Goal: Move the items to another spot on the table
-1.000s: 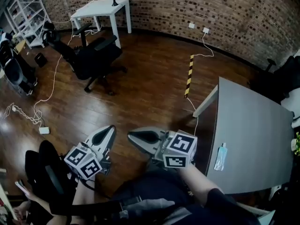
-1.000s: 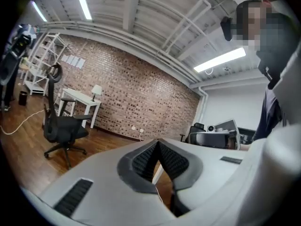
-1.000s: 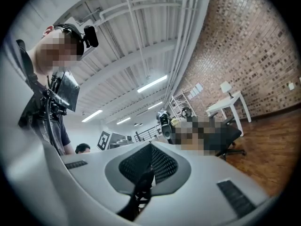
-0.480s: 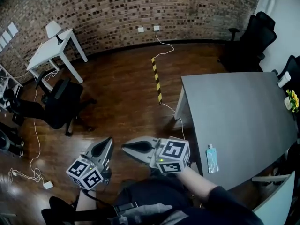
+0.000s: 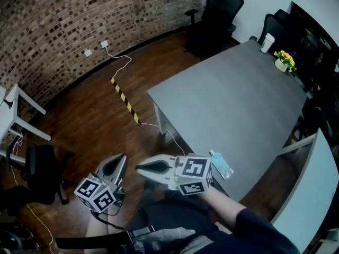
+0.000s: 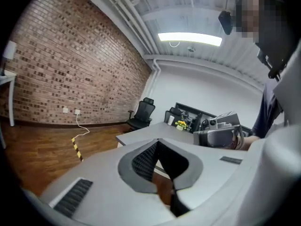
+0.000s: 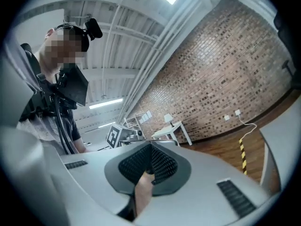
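**Head view.** Surface (image 5: 233,105): grey, wide, mostly bare.
- Small clear bottle (image 5: 221,164): blue-tinted, lying flat close to the near edge, just beside the right gripper's marker cube.
- White cup (image 5: 268,42) and pot of yellow flowers (image 5: 286,61): standing near each other at the far corner, well apart from the bottle.
- Handling, as a judgement:
  - The bottle is looking light, smooth and a little squashy. It is best taken across the middle of its body with a gentle squeeze, since a glossy skin may be slipping under the pads.
  - The cup is probably light and easily tipped, so low on its wall.
  - The pot is probably brittle, so hold it by the pot itself, never the blooms.
- Left gripper (image 5: 121,159) and right gripper (image 5: 141,168): hovering side by side over the wooden floor (image 5: 95,115), short of the surface. Both are lying roughly level, tips angling toward each other, with the forearms drawn in close to the body.

**Left gripper view.** The left gripper (image 6: 158,144) is showing its jaws pressing together, nothing between them. Beyond the tips the surface (image 6: 141,134) and the flowers (image 6: 181,124) are showing — ahead, not yet within reach.

**Right gripper view.** The right gripper (image 7: 150,147) is carrying nothing, its jaws closing on each other alone. They are aiming at the brick wall (image 7: 225,79) and a white desk (image 7: 170,130), not at the surface. The left gripper's marker cube is showing just past the tips.
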`<control>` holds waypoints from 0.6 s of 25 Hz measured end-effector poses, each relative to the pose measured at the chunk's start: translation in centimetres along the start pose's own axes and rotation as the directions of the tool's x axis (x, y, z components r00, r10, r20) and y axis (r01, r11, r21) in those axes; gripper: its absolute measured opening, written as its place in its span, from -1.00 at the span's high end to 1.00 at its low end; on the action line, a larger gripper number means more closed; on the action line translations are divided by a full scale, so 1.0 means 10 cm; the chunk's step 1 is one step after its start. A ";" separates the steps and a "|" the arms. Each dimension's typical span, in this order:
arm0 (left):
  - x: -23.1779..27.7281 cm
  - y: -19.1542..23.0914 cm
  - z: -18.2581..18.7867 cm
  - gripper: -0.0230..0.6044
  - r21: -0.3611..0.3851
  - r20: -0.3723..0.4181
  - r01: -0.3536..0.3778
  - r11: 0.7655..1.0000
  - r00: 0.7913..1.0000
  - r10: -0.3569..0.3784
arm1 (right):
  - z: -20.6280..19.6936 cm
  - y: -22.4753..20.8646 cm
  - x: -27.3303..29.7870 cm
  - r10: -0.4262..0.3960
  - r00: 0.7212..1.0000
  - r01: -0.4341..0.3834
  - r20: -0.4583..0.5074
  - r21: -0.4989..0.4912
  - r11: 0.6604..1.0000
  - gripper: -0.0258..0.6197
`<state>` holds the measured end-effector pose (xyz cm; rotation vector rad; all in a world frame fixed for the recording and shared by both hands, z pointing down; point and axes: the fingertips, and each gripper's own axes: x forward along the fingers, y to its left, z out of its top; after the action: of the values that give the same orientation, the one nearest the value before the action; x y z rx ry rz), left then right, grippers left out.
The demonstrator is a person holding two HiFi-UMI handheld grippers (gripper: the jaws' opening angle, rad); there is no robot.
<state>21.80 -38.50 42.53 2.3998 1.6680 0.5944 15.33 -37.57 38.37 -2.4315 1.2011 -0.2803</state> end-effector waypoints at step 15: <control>2.01 -0.48 -0.09 0.88 -0.023 -0.317 0.683 0.730 0.688 -0.653 | 0.37 -1.09 -0.95 -0.720 0.660 0.732 0.214 0.035 0.681 0.83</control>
<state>23.31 -18.22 46.28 1.5694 2.5593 0.7731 18.59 -23.09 39.97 -2.7929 0.0729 -0.1982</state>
